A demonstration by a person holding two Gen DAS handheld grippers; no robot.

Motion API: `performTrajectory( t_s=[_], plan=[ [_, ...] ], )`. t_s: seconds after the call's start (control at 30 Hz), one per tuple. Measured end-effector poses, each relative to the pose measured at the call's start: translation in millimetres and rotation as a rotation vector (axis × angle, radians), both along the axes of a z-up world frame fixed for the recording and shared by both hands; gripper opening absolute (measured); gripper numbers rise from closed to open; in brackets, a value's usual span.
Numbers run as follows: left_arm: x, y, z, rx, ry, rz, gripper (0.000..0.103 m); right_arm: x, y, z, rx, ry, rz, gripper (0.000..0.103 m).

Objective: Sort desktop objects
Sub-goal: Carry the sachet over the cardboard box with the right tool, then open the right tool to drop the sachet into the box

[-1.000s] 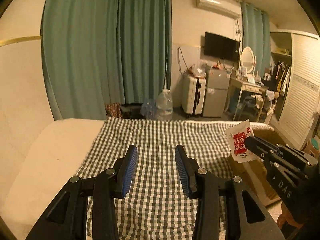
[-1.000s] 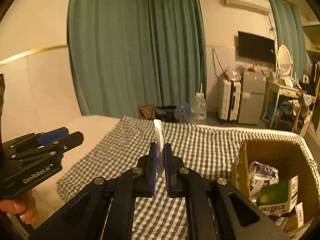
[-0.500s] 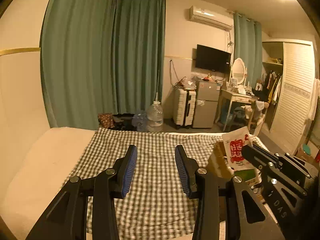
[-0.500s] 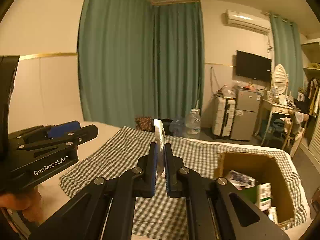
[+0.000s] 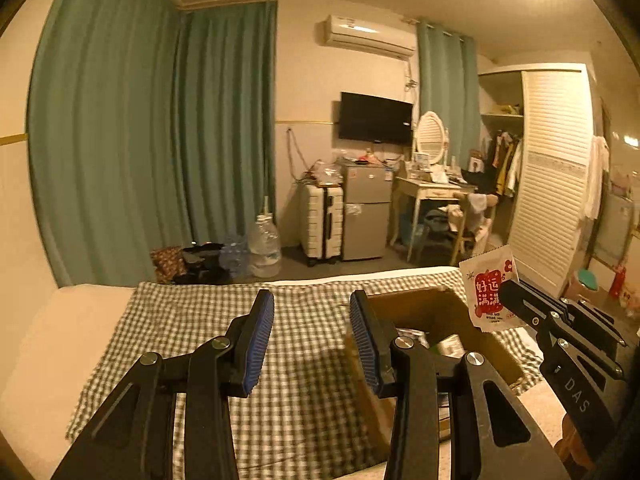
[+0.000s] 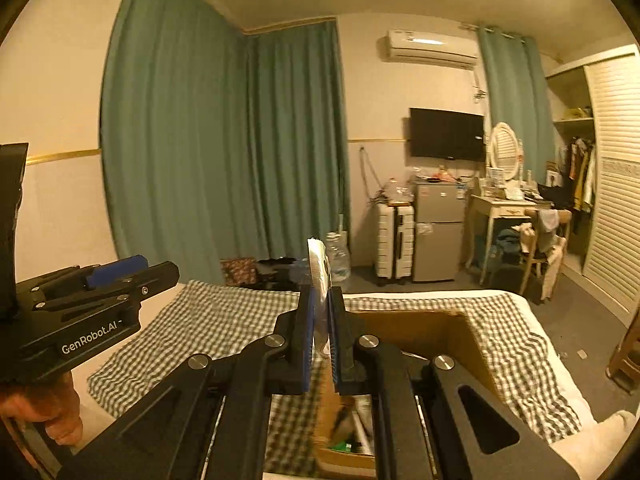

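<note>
progress: late, box (image 6: 460, 332) on checked cloth (image 5: 304, 360) already holding several items, no loose items visible on cloth | packet (image 5: 490, 292): clamped upright in right tool (image 6: 320, 344), above box, long axis vertical, printed face toward left | left tool (image 5: 312, 340): wide apart, holding nothing | remaining: release of packet into box

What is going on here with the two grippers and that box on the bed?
A person holds a gripper in each hand above a bed with a checkered cloth. The right gripper is shut on a white packet with red print, held above an open cardboard box with other items in it. The left gripper is open and holds nothing. The packet has not been dropped in yet.
</note>
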State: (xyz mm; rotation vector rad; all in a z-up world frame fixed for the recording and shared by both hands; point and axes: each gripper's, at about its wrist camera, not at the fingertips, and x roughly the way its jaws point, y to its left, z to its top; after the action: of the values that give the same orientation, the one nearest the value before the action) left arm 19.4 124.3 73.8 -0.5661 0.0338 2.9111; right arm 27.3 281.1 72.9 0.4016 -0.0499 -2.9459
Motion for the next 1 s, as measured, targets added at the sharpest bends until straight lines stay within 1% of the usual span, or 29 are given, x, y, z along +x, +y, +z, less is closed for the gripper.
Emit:
performTrajectory(
  t_s=[0.2, 0.33, 0.5, 0.57, 0.67, 0.77, 0.8, 0.83, 0.97, 1.0],
  plan=[
    [-14.0, 39.2, -11.6, -0.002, -0.033, -0.062, 0.041, -7.6, 31.2, -4.1, -0.009, -0.02, -0.056, 0.006],
    [-22.8, 64.5, -32.2, -0.015, -0.068, -0.103, 0.041, -17.6, 53.1, -13.9, -0.026, -0.056, -0.085, 0.006],
    [-42.4, 88.6, -63.3, -0.024, -0.132, -0.158, 0.041, -37.6, 74.2, -40.1, -0.052, -0.133, -0.112, 0.006],
    [-50.0, 94.4, -74.6, -0.023, -0.151, -0.176, 0.041, -49.0, 80.7, -54.2, -0.056, -0.177, -0.125, 0.006],
    [-60.5, 106.6, -91.1, -0.033, -0.178, -0.196, 0.042, -63.6, 86.4, -70.7, -0.058, -0.229, -0.134, 0.006],
    [-71.5, 110.0, -109.3, -0.045, -0.207, -0.21, 0.042, -74.2, 87.7, -85.2, -0.06, -0.281, -0.147, 0.007],
    [-73.2, 110.0, -115.1, -0.049, -0.217, -0.214, 0.043, -78.2, 88.0, -89.4, -0.059, -0.309, -0.15, 0.009],
    [-74.4, 109.3, -122.4, -0.05, -0.231, -0.218, 0.045, -81.7, 85.9, -94.7, -0.044, -0.336, -0.159, 0.01],
    [-76.0, 107.6, -137.4, -0.034, -0.259, -0.217, 0.053, -87.1, 79.3, -100.3, 0.001, -0.353, -0.187, 0.011],
    [-75.9, 106.5, -138.4, -0.031, -0.261, -0.216, 0.056, -87.3, 78.7, -98.9, 0.005, -0.35, -0.191, 0.016]
  ],
)
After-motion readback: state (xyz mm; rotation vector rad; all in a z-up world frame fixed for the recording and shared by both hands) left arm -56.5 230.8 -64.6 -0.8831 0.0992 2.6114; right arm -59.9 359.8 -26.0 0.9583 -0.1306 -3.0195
